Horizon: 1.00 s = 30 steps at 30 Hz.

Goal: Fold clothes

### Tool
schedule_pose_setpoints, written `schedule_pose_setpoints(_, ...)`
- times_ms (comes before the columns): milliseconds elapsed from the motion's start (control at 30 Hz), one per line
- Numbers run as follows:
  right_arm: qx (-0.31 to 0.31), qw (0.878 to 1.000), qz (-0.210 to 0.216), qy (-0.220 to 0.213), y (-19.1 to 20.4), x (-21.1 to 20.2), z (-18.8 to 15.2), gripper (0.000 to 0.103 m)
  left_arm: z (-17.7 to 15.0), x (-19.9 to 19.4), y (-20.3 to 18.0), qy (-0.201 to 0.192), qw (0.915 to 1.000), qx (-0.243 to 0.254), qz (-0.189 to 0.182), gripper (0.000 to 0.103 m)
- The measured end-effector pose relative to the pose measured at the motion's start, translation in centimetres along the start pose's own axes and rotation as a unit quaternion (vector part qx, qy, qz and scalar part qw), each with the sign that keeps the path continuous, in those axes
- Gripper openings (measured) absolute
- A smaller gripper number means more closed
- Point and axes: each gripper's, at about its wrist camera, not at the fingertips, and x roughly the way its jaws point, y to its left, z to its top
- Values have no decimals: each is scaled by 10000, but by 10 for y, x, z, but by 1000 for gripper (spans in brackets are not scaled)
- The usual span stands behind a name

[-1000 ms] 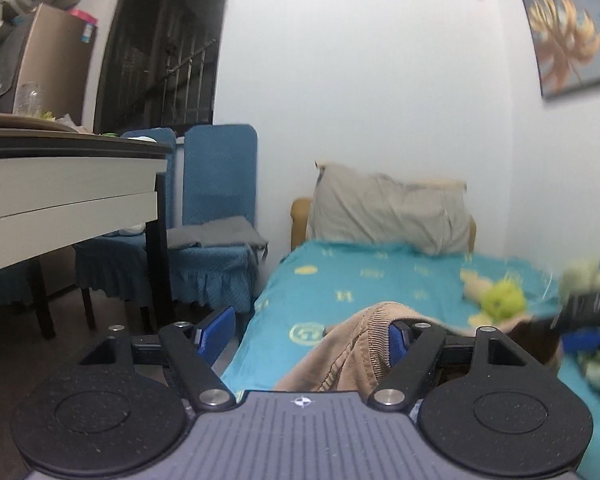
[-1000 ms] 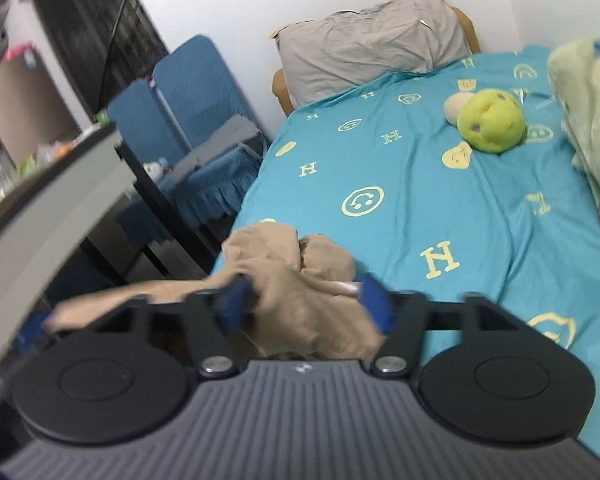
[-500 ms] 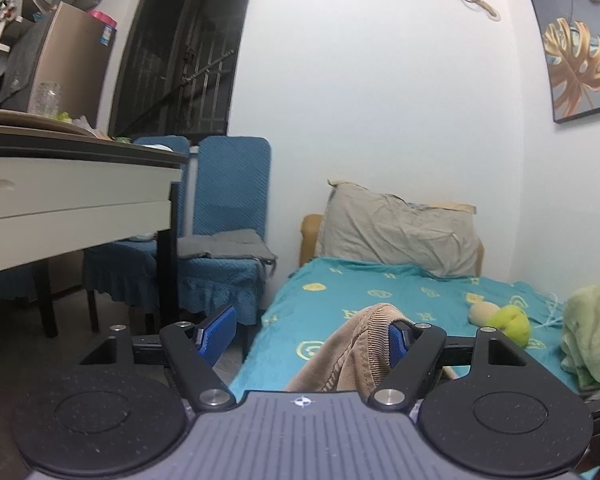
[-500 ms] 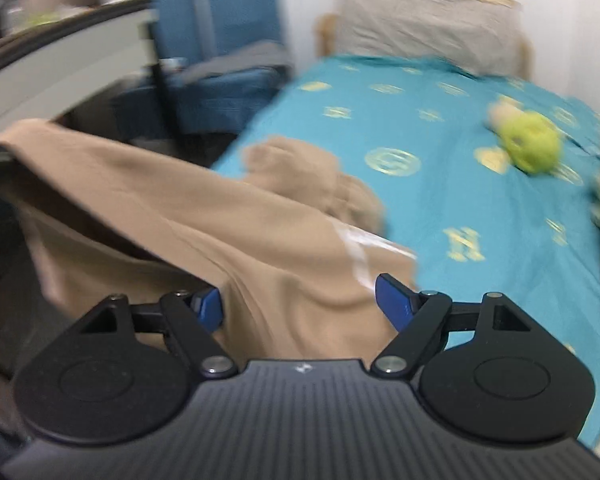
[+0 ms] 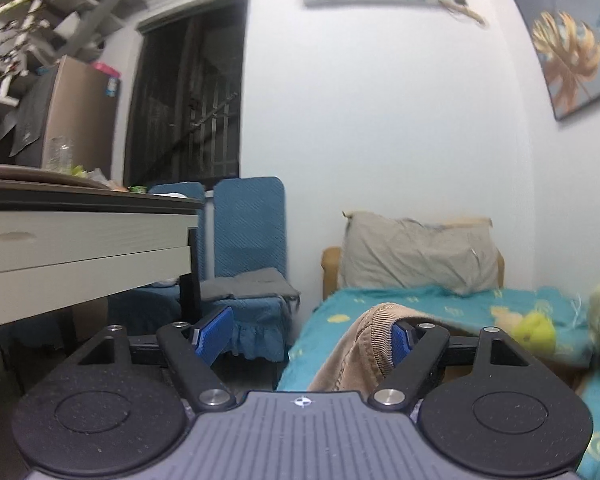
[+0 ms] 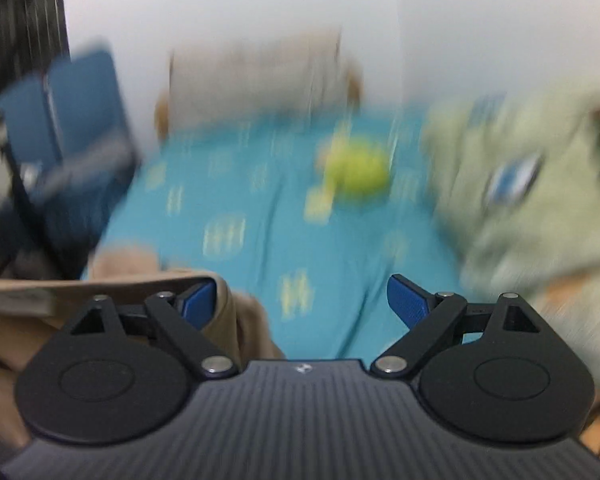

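Small bedroom: white walls, single bed with a turquoise patterned sheet (image 5: 452, 304), grey pillow (image 5: 416, 256) at the headboard, blue-covered chairs (image 5: 248, 240) and a pale table (image 5: 80, 236) to the left. A yellow-green plush toy (image 6: 356, 172) sits mid-bed; a heap of pale green fabric (image 6: 532, 184) lies along the right side.

The task's thing, a tan ribbed-cuff garment (image 5: 364, 344), lies at the near left corner of the bed, draped over both tools.

Left gripper (image 5: 316, 332): jaws spread, no clamp. The ribbed hem hangs over the right blue pad (image 5: 398, 340); the left pad stands bare and apart from the cloth. Little different from a second ago.

Right gripper (image 6: 300, 300): a second ago its pads were pinched on a bunch of the tan cloth. The jaws have just been opening, and now stand wide with bare sheet between them. Cloth only drapes against the left finger (image 6: 198, 304); the right finger is clear. View heavily blurred, so the tool is swinging; it looks farther up the bed than half a second ago, when tan cloth filled the foreground.

Reading: the garment is released on both sides, laid down rather than held. It looks bunched, not flat, so folding proper seems not yet begun; fresh grips at hem or shoulders are likely needed. Risk: cloth snagged on a finger drags along.
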Motion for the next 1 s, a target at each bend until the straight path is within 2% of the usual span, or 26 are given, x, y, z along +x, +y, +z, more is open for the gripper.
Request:
schedule_pose_setpoints(100,185,9916,588,1139,-2,40,-13,91,0,3,7,156,9997,-177,61,79)
schedule_pose_setpoints(167,119,9904,591,1243,4,48,-16,91,-2,5,10,307,9991,-262,93,79)
schedule_pose_setpoints(233,-163,9959,334,830,15,39,-17,91,-4,8,15,440,9985,-292,119,79)
schedule_pose_setpoints(333,398,9985,58,-380,10,10,-6,91,-8,14,14,614,9979,-204,94,81)
schedule_pose_setpoints(400,854,9891,-1,-1198,1,-14,1,91,-13,17,10,744,9972,-53,16,84)
schedule_pose_setpoints(500,1069,9728,-141,-2049,-13,-36,10,91,-23,21,-4,964,9948,312,-142,85)
schedule_pose_setpoints(533,1097,9699,-168,-2169,-15,-42,9,91,-27,23,-9,1045,9933,462,-180,85)
schedule_pose_setpoints(633,1233,9699,-94,-2098,-23,-45,12,91,-36,27,-19,1169,9904,695,-238,85)
schedule_pose_setpoints(833,1485,9753,4,-1633,-27,-33,6,91,-47,44,-27,1436,9859,625,-584,87)
schedule_pose_setpoints(1000,1453,9782,83,-1479,-22,-31,1,91,-64,70,-48,1680,9752,1154,-865,88)
